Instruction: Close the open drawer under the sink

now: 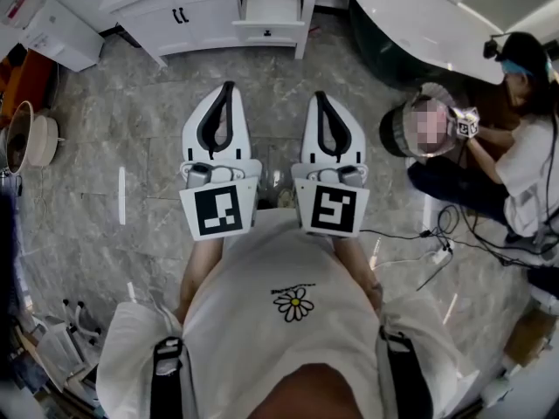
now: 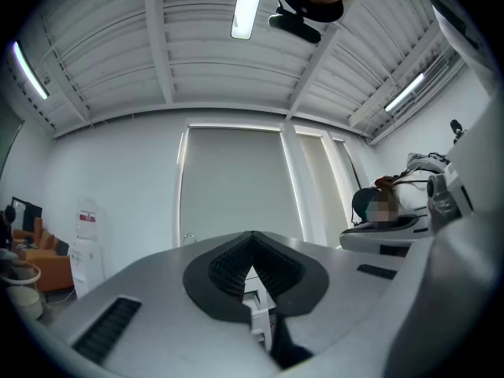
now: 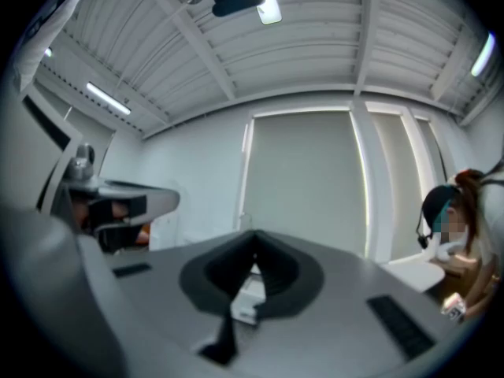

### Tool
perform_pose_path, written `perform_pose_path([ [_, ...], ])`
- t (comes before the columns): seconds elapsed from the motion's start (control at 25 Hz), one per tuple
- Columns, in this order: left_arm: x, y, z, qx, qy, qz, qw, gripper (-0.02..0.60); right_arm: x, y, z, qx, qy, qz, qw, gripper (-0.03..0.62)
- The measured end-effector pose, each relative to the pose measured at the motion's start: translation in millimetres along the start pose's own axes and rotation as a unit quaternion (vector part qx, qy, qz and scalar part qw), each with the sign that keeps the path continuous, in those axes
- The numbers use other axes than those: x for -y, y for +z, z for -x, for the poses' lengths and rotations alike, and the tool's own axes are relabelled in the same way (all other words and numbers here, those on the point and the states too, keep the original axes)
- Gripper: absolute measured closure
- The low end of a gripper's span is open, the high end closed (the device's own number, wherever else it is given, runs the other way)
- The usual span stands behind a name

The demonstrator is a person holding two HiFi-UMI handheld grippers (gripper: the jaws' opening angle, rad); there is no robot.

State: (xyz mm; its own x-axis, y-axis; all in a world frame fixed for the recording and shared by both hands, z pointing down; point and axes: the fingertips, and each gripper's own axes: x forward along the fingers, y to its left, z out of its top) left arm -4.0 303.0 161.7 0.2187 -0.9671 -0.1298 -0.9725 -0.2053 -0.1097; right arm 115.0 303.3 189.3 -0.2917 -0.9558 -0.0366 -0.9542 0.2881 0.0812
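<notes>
- White daisy-print shirt [image 1: 293, 321] sits just behind both tools.
- Grey marble floor [image 1: 105, 120] lies beneath them. A white cabinet [image 1: 188, 16] stands well ahead, its drawer [image 1: 271, 7] pulled out.
- Left tool [image 1: 228, 85] and right tool [image 1: 320, 96] point roughly level, side by side, jaws pressed together on nothing.

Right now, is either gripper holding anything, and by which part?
Nothing is held. The left gripper and right gripper are both shut and empty, short of the open drawer.

A person [image 1: 531, 160] crouches, well apart from a white box [image 1: 63, 35].
</notes>
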Motion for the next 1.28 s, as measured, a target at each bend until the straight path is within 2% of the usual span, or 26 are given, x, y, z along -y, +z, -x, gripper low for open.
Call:
perform_pose_path([
  [0.2,-5,-16,-11,-0.018,0.013,-0.004,0.9997,0.561,11,-8,-7,0.001,0.019,-0.047,0.999,0.565],
  [0.4,-15,-22,-14,-0.018,0.029,-0.008,0.9994,0.561,19,-16,-11,0.002,0.021,-0.044,0.999,0.565],
  [0.72,-39,-33,-17,-0.001,0.042,-0.014,0.9990,0.561,8,-21,-26,0.004,0.036,-0.035,0.999,0.565],
  [0.92,-45,-36,-34,0.013,0.027,0.001,0.9995,0.561,11,-18,-43,0.006,0.023,-0.016,1.000,0.565],
  [1.28,-63,-65,-85,-0.009,0.004,0.014,0.9999,0.561,8,-37,-91,-0.021,0.019,-0.026,0.999,0.565],
])
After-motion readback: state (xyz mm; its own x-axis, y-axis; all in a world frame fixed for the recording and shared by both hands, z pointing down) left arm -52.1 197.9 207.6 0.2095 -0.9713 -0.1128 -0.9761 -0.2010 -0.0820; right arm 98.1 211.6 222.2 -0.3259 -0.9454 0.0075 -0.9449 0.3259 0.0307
